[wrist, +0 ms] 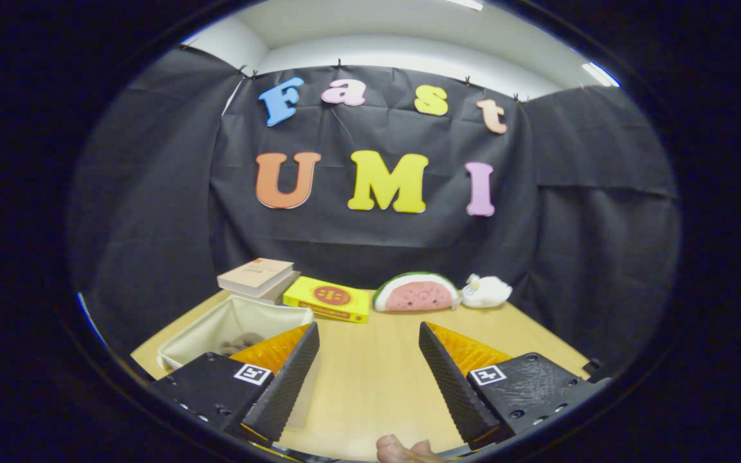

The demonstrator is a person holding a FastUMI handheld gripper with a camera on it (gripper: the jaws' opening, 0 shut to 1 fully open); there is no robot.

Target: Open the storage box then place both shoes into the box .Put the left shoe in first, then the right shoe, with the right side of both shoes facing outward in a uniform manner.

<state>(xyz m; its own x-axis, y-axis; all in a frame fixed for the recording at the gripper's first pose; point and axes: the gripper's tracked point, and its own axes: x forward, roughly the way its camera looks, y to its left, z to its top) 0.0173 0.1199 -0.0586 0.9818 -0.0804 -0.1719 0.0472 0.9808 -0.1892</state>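
Fingertips [409,448] show below the spread, empty tool [369,334], whose left finger overlaps the open storage box [216,328]

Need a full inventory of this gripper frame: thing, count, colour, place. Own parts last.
storage box: 1, off-white fabric, open top, on the table just beyond the left finger; something dark lies inside, too unclear to name
books: 2, beige covers, stacked, behind the storage box by the wall
yellow box: 1, yellow with a red round mark, flat on the table, right of the books
watermelon plush: 1, pink with green rind, right of the yellow box
white plush: 1, white, right of the watermelon plush, touching or nearly so
table: 1, light wood
gripper: 1, fingers open over the table, nothing between them
fingertips: person's, below the gripper fingers
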